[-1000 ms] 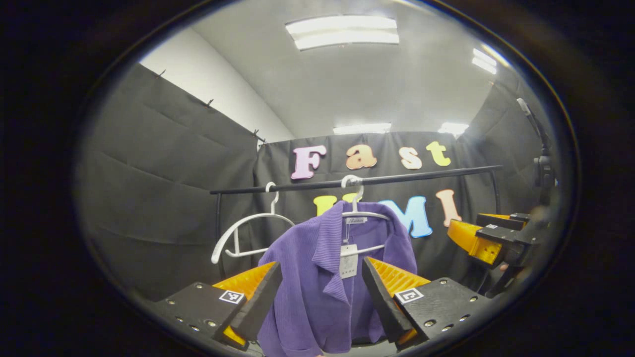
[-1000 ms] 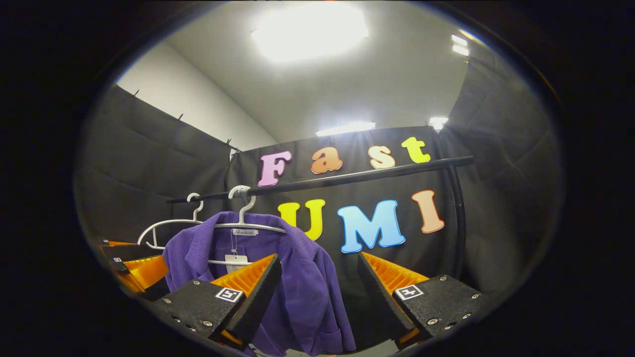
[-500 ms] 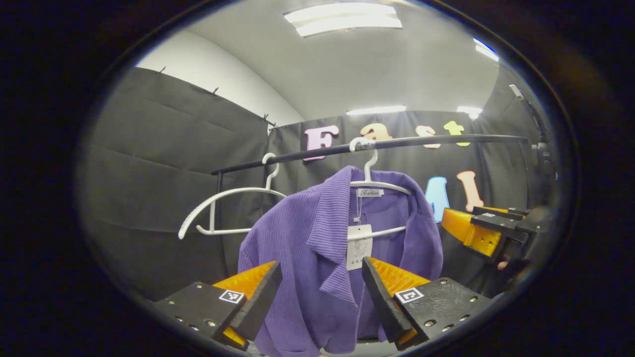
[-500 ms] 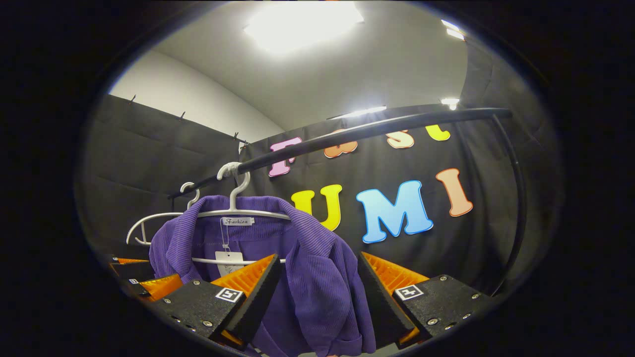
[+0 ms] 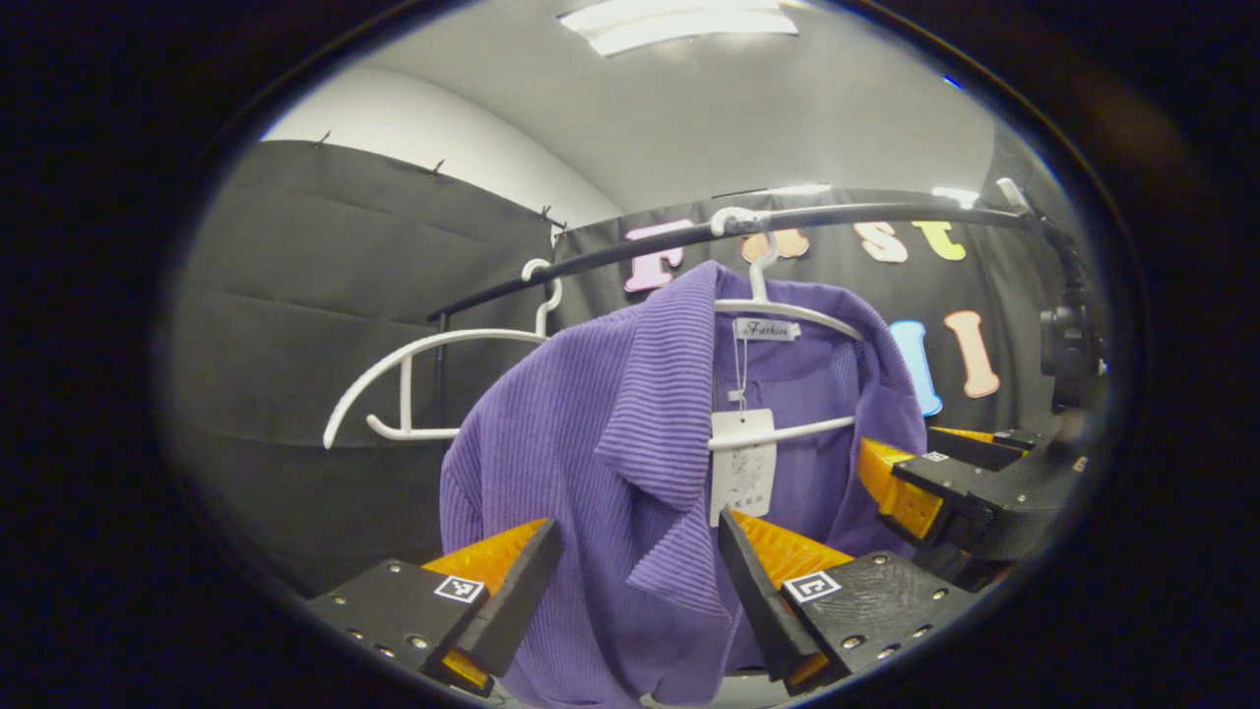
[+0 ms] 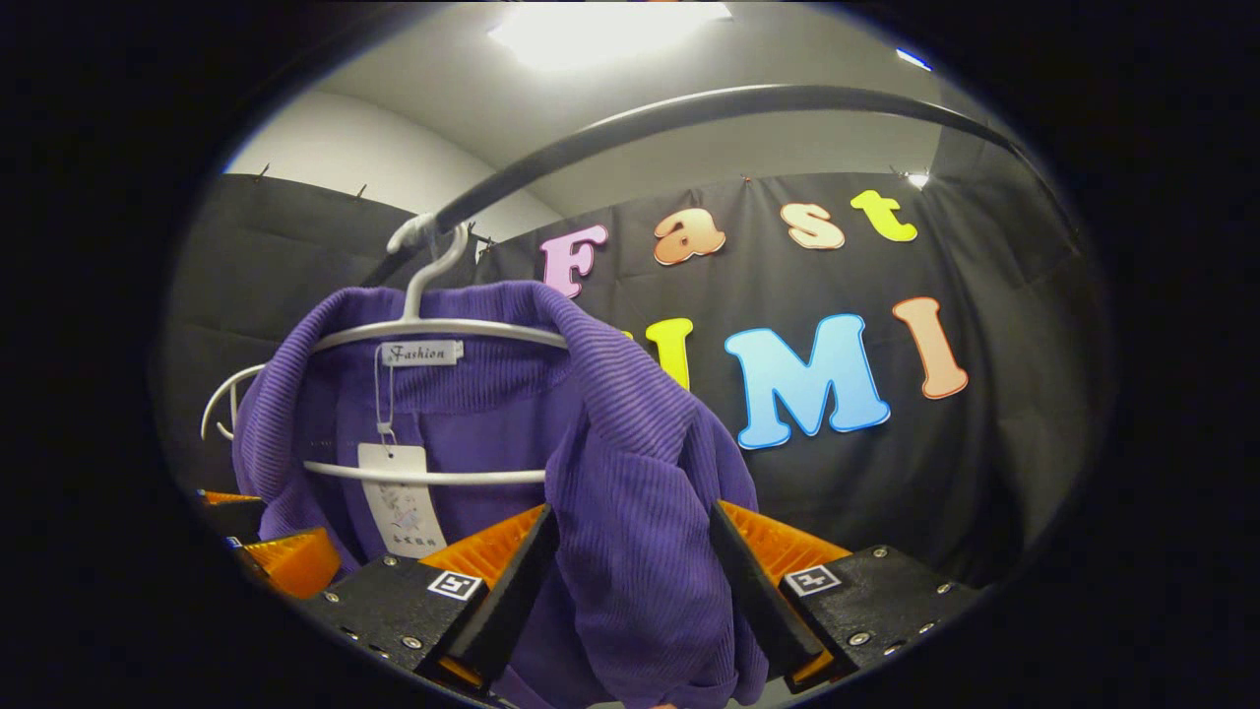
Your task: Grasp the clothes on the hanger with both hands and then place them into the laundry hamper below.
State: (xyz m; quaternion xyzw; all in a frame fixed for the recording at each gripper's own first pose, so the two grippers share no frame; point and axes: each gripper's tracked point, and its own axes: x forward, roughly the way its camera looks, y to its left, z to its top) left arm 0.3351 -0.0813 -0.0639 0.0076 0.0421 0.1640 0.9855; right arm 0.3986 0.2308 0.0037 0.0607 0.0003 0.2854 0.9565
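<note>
A purple ribbed jacket (image 5: 591, 423) hangs on a white hanger (image 5: 787, 310) from a black rail (image 5: 610, 251); a paper tag (image 5: 743, 473) dangles inside the collar. My left gripper (image 5: 638, 532) is open, its fingers standing either side of the jacket's left lapel. In the left gripper view the right gripper (image 5: 945, 487) is at the jacket's far shoulder. In the right gripper view the jacket (image 6: 630, 463) is close, on its hanger (image 6: 433, 325). My right gripper (image 6: 632, 517) is open with the draped shoulder between its fingers. The left gripper (image 6: 285, 561) shows low left.
An empty white hanger (image 5: 433, 340) hangs on the same rail to the left of the jacket. The rail (image 6: 689, 103) arcs overhead in the right gripper view. A dark device on a pole (image 5: 1063, 335) stands at the right. Black cloth walls close the booth.
Both grippers have moved forward and up to the jacket, which now looks much larger. The cloth now lies between each gripper's fingers. Both stay open.
</note>
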